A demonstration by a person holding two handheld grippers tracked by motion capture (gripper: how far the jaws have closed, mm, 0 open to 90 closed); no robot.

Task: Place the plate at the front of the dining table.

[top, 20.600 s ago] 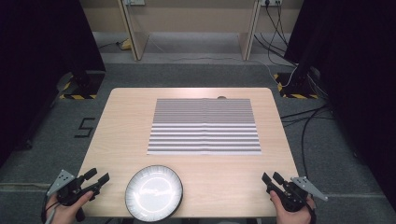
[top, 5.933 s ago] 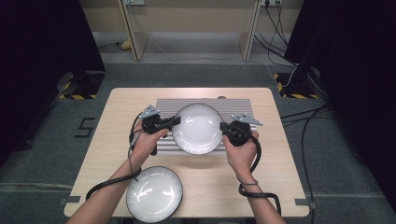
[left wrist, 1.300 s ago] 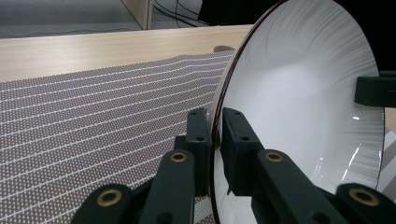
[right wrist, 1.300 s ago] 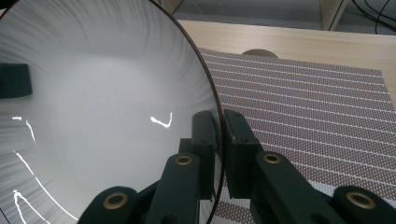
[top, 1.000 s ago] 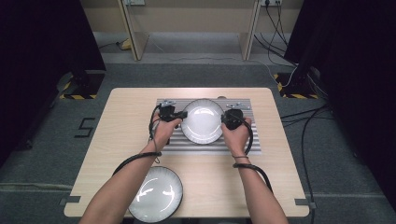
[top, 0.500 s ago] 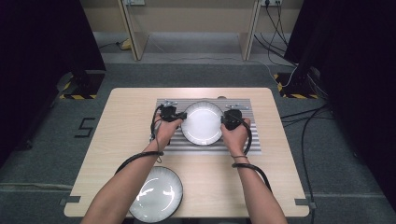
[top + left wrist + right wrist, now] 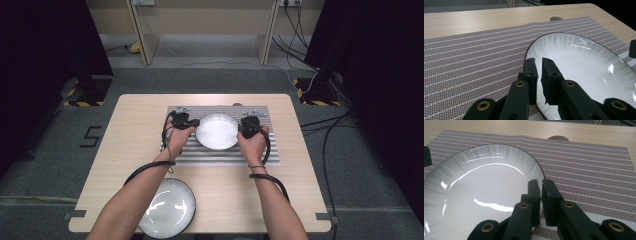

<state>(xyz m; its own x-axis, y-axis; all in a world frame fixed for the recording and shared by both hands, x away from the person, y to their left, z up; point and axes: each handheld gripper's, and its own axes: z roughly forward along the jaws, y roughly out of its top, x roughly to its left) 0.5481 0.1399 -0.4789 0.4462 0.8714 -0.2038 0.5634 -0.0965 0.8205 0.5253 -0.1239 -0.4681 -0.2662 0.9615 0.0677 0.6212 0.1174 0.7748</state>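
A white plate (image 7: 217,131) with a thin dark rim lies over the striped placemat (image 7: 220,154) in the middle of the table. My left gripper (image 7: 191,123) is shut on the plate's left rim, its jaws pinching the edge in the left gripper view (image 7: 538,65). On the opposite side, my right gripper (image 7: 243,128) is shut on the right rim, seen close in the right gripper view (image 7: 541,185). The plate (image 7: 584,72) sits low over the mat (image 7: 469,60); whether it rests on it I cannot tell. A second white plate (image 7: 166,207) lies at the table's front edge.
The wooden table (image 7: 130,130) has bare room left and right of the mat. Cables (image 7: 145,170) trail from both grippers along the forearms. A small round dark mark (image 7: 556,18) sits on the table just past the mat's far edge.
Both grippers have carried the plate slightly lower and nearer over the placemat. The front plate has not moved.
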